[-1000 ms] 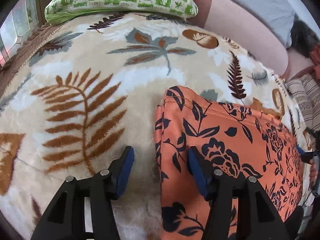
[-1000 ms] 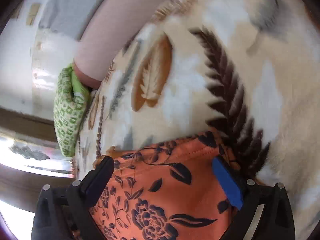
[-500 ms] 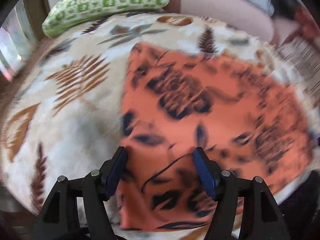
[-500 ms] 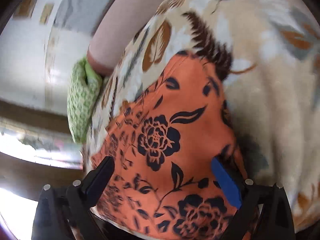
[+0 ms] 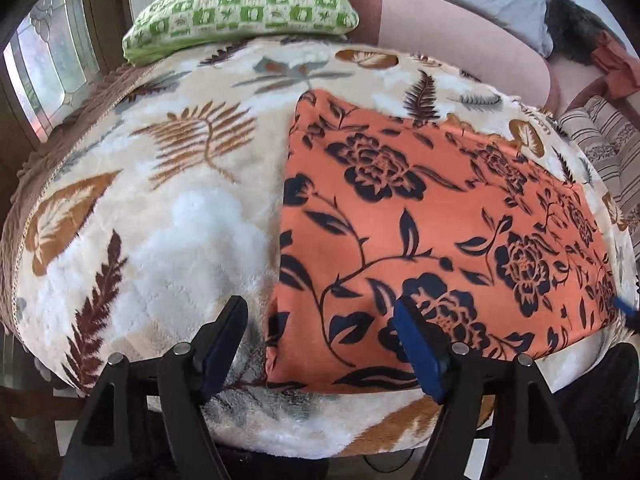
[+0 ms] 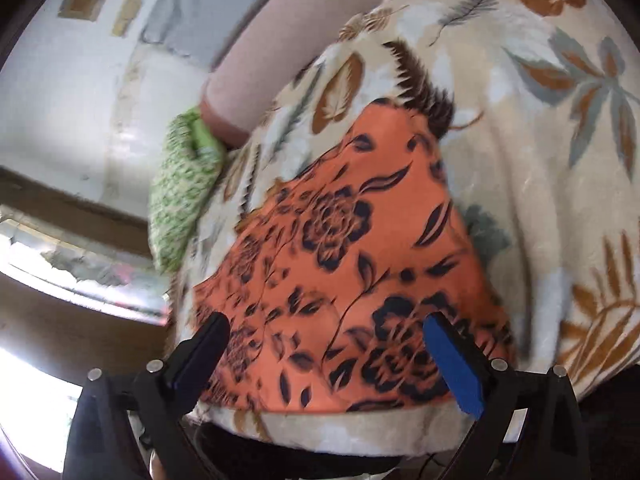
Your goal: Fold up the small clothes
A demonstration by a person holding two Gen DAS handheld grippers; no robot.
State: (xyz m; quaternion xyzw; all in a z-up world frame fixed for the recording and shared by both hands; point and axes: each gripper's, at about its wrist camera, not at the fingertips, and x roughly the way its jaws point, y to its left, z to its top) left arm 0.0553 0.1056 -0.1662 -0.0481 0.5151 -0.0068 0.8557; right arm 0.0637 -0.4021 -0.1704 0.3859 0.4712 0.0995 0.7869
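Observation:
An orange cloth with dark flower print lies flat as a folded rectangle on a leaf-patterned plush blanket. It also shows in the right wrist view. My left gripper is open and empty, raised over the cloth's near left corner. My right gripper is open and empty, raised over the cloth's near edge on the other side. One blue fingertip of the right gripper shows at the right edge of the left wrist view.
A green checked pillow lies at the blanket's far edge, also in the right wrist view. A pink bolster runs behind it. A striped cushion sits at the right. A window is at the left.
Both grippers have pulled back and up from the cloth, staying open. The cloth now shows as a whole flat rectangle.

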